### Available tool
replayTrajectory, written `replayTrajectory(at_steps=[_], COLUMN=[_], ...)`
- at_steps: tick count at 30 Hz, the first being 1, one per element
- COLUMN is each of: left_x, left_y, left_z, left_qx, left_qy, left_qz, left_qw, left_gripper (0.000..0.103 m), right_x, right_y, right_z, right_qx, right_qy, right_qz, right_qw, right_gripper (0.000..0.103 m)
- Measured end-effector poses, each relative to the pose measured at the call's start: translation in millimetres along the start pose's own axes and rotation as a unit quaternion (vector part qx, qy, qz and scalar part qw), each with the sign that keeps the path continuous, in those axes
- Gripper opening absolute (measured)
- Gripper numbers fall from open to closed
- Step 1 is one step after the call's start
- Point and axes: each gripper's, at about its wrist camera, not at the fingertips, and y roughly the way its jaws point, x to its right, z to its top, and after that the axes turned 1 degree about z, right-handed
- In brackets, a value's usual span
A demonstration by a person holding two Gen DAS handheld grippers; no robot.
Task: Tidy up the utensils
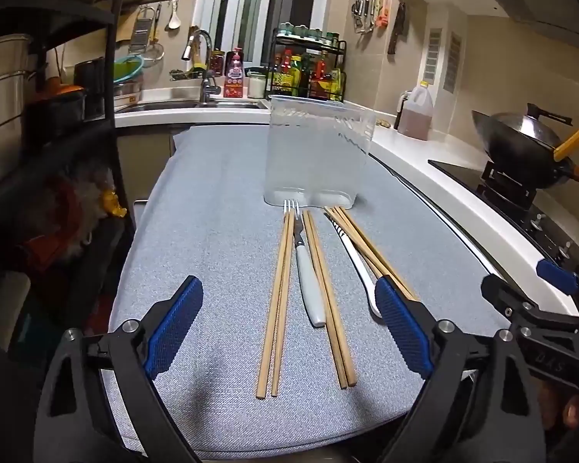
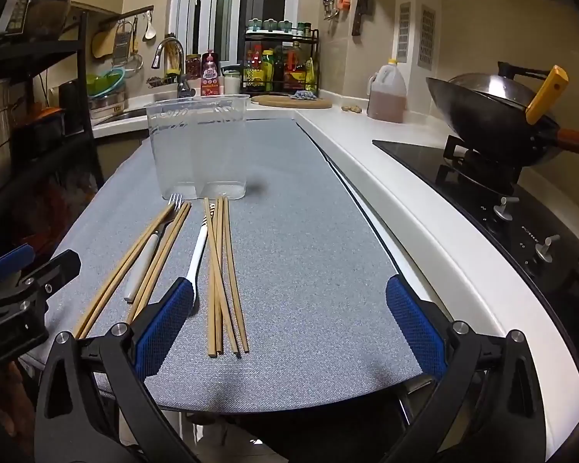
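Utensils lie in a row on the grey mat [image 1: 197,231], just in front of the clear container [image 1: 316,154].

From your left you have a chopstick pair [image 1: 280,293], a grey-handled fork [image 1: 308,285] with tines touching the container's base, a second chopstick pair [image 1: 328,301], a white-handled utensil [image 2: 197,258], then a loose bundle of chopsticks [image 2: 222,274]. Your left gripper [image 1: 289,328] and right gripper [image 2: 289,324] both hover spread wide, grasping nothing. No writing is legible. To your right, the white counter [image 2: 405,193] carries an oil jug [image 2: 386,94]; a wok [image 2: 490,115] sits on the stove.
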Motion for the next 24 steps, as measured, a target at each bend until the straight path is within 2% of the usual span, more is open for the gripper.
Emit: replayTrajectory(at_steps=[6, 16, 20, 24], left_x=[5, 12, 7, 8], left_y=[1, 2, 0, -1], left_z=[-1, -6, -11, -11], left_qx=[-0.001, 0.004, 0.004, 0.008], left_qy=[0.008, 0.022, 0.011, 0.019], left_qz=[0.012, 0.013, 0.001, 0.003], left_qw=[0.9999, 0.9997, 0.9999, 0.9998], left_gripper=[0.088, 0.088, 0.083, 0.083], right_x=[23, 20, 16, 17], right_y=[1, -6, -7, -7], right_z=[-6, -7, -6, -4], right_qx=[-0.009, -0.006, -0.006, -0.007], right_qy=[0.008, 0.011, 0.012, 0.015], right_qz=[0.011, 0.012, 0.007, 0.005], right_qw=[1.0, 1.0, 1.0, 1.0], right_gripper=[0.098, 0.098, 0.098, 0.098])
